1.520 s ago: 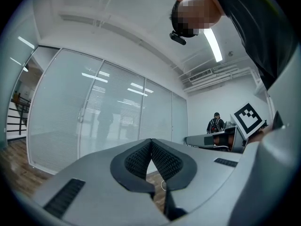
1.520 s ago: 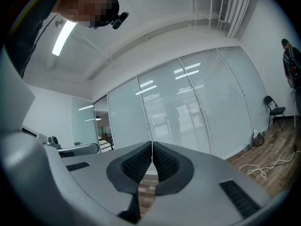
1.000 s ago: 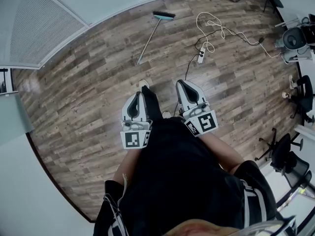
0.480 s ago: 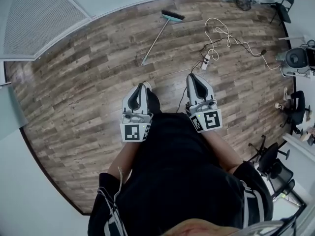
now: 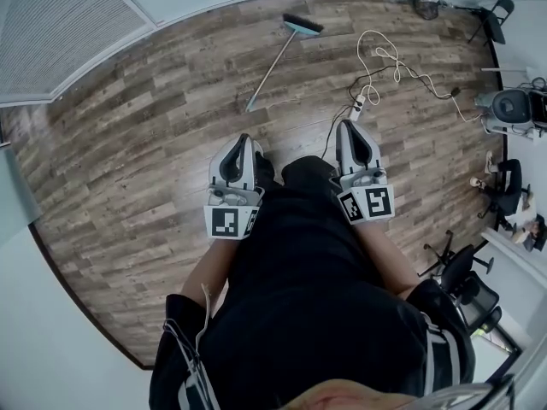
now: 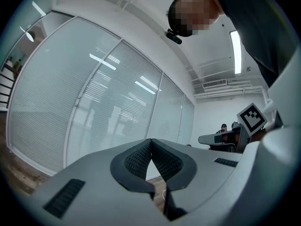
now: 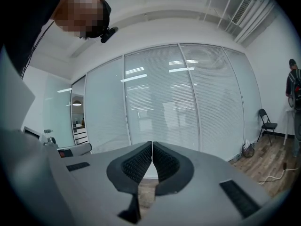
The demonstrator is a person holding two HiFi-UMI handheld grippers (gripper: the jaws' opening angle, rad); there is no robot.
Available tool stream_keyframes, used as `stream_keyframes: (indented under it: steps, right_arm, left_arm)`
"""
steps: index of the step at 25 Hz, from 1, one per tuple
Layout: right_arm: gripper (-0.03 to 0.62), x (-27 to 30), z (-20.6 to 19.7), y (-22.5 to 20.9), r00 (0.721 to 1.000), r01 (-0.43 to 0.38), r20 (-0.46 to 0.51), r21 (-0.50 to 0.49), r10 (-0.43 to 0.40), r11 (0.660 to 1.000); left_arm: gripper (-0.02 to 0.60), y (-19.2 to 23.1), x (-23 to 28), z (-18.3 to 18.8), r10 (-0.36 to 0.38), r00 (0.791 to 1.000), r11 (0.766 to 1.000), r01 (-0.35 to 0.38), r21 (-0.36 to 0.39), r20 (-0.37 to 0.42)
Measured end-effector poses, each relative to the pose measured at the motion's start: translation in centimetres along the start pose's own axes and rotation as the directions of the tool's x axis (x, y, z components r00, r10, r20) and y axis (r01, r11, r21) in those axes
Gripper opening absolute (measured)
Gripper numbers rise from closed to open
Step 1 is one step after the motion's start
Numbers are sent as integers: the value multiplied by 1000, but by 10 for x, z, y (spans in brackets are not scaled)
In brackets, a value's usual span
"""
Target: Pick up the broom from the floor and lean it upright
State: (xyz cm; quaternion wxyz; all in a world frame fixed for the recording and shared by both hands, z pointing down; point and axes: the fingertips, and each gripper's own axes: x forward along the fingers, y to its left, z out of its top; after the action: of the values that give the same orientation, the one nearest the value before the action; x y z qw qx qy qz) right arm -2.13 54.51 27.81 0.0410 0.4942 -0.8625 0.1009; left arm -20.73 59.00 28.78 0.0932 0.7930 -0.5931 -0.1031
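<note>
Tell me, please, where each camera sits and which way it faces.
Head view: head-mounted, looking steeply down at floor, broom, left hand-held gripper, right hand-held gripper; torso shows.
Left gripper view: on its hand-held gripper, facing the glass wall past shut jaws; torso overhead.
Right gripper view: likewise, torso upper left.
Shared: both gripper views see that wall.

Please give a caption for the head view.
Left gripper and right gripper, both shut, empty, face the broom lying on the floor.

Bare floor [image 5: 171, 135] lies before the broom [image 5: 273, 65]; power strip [image 5: 358, 106] and cable [image 5: 382, 56] clutter its right.
</note>
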Motion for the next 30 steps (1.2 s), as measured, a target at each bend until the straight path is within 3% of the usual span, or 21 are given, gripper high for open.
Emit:
stream_keyframes:
  steps: [12,18,25,30]
  right_arm:
    - [20,40,4,11,994,-105,-27,-8,105,994]
    - [20,68,0,9,978,-204,-30,40,205,978]
    - [20,114,27,-20,944,-324,27,-107,328,940]
    - [20,151,10,-67,924,-382,-40,-154,380,911]
  left_arm:
    - [18,36,-5,1,139,990,990,-139,-10,14]
    - [18,46,-1,-2,229,973,973,-229,15,12]
    - [18,13,50,-16,260,965,965,-258,52,-34]
    - [18,8,97,-29,318,947,947,-316,57,-47]
